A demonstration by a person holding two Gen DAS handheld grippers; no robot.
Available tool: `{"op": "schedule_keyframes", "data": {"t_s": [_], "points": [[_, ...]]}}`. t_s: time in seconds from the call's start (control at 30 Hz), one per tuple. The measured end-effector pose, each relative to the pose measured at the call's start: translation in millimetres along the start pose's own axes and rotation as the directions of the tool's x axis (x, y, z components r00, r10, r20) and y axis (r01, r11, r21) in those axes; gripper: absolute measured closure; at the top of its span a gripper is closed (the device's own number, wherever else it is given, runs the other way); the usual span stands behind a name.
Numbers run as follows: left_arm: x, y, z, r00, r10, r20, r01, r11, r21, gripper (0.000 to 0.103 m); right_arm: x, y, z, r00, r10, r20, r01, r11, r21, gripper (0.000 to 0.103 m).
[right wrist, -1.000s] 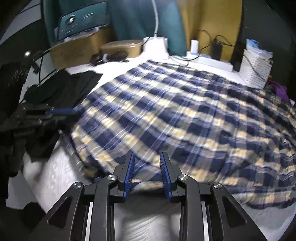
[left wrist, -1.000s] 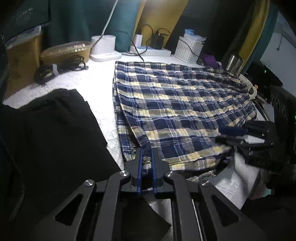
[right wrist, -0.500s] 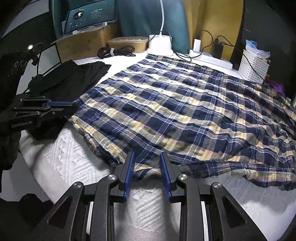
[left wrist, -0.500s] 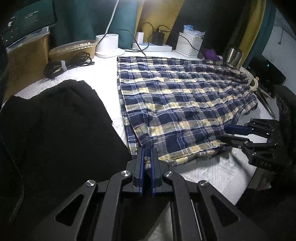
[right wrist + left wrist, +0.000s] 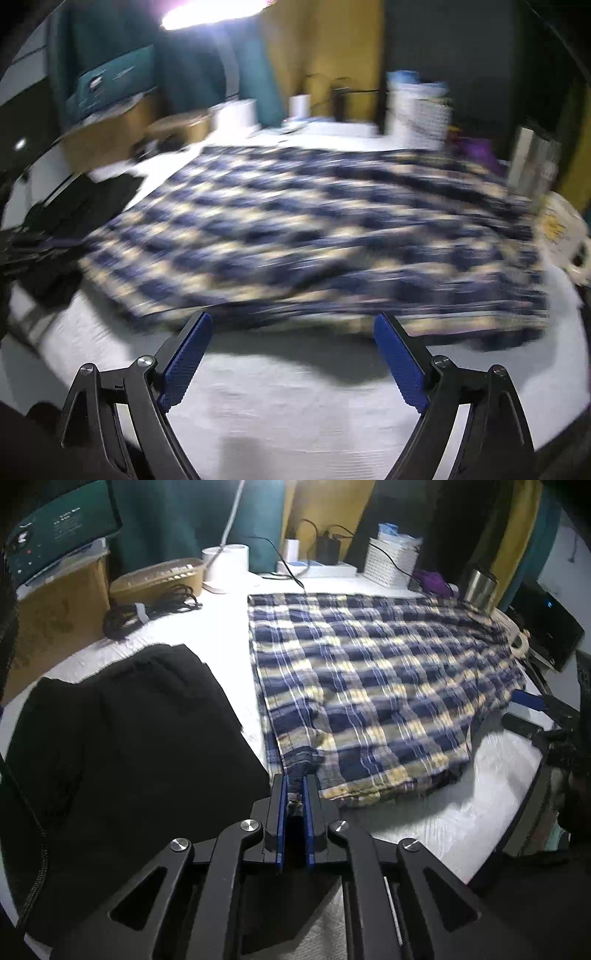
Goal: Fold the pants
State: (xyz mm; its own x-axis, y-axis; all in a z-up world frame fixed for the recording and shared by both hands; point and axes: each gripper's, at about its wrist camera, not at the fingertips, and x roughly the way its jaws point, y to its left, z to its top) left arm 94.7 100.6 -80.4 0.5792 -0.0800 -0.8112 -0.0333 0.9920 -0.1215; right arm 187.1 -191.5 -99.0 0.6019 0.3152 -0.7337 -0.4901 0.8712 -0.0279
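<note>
The blue, white and yellow plaid pants (image 5: 369, 686) lie spread over the white table cover. My left gripper (image 5: 295, 786) is shut on the near left corner of the plaid pants, bunching the cloth between its blue pads. My right gripper (image 5: 291, 332) is open wide and empty, just in front of the near edge of the pants (image 5: 295, 236); that view is blurred. The right gripper also shows at the right edge of the left wrist view (image 5: 528, 712), jaws apart.
A black garment (image 5: 122, 746) lies left of the pants. At the back stand a coiled black cable (image 5: 147, 609), a tan tray (image 5: 155, 578), a white lamp base (image 5: 225, 568), a power strip (image 5: 317, 568), a white basket (image 5: 391, 559) and a steel cup (image 5: 478, 589).
My right gripper has opened wide, let go of the pants' edge and pulled back a little. My left gripper still grips its corner and has drawn it slightly nearer.
</note>
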Motion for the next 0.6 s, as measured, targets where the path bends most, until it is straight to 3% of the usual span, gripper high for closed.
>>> {"op": "schedule_keyframes", "data": {"t_s": [0.13,0.2,0.23,0.27,0.4,0.5,0.6], "points": [[-9,-3,16,0.998,0.046,0.043,-0.045,0.999,-0.016,0.093,-6,-68,5,0.993,-0.116,0.005,0.115,0.987,0.11,0.013],[-12,-4,24,0.996,0.063,0.062,-0.061,0.998,-0.028,0.078,-10,-97,4,0.988,-0.155,0.011,0.151,0.975,0.161,0.013],[-13,-4,27,0.995,0.07,0.069,-0.068,0.997,-0.035,0.064,-12,-115,3,0.984,-0.178,0.01,0.173,0.967,0.187,0.013],[-14,-6,31,0.994,0.076,0.079,-0.072,0.996,-0.045,0.06,-12,-127,1,0.982,-0.188,0.008,0.182,0.961,0.206,0.013],[-7,-25,47,0.995,0.05,0.085,-0.048,0.999,-0.017,0.06,1,-170,-6,0.991,-0.135,-0.015,0.133,0.947,0.293,0.014],[6,-52,57,0.997,-0.008,0.077,0.006,0.999,0.033,0.06,12,-180,-10,0.996,-0.09,-0.019,0.091,0.944,0.317,0.036],[25,-86,65,0.996,-0.08,0.047,0.076,0.994,0.082,0.06,21,-181,-13,0.998,-0.061,-0.031,0.067,0.949,0.309,0.042]]}}
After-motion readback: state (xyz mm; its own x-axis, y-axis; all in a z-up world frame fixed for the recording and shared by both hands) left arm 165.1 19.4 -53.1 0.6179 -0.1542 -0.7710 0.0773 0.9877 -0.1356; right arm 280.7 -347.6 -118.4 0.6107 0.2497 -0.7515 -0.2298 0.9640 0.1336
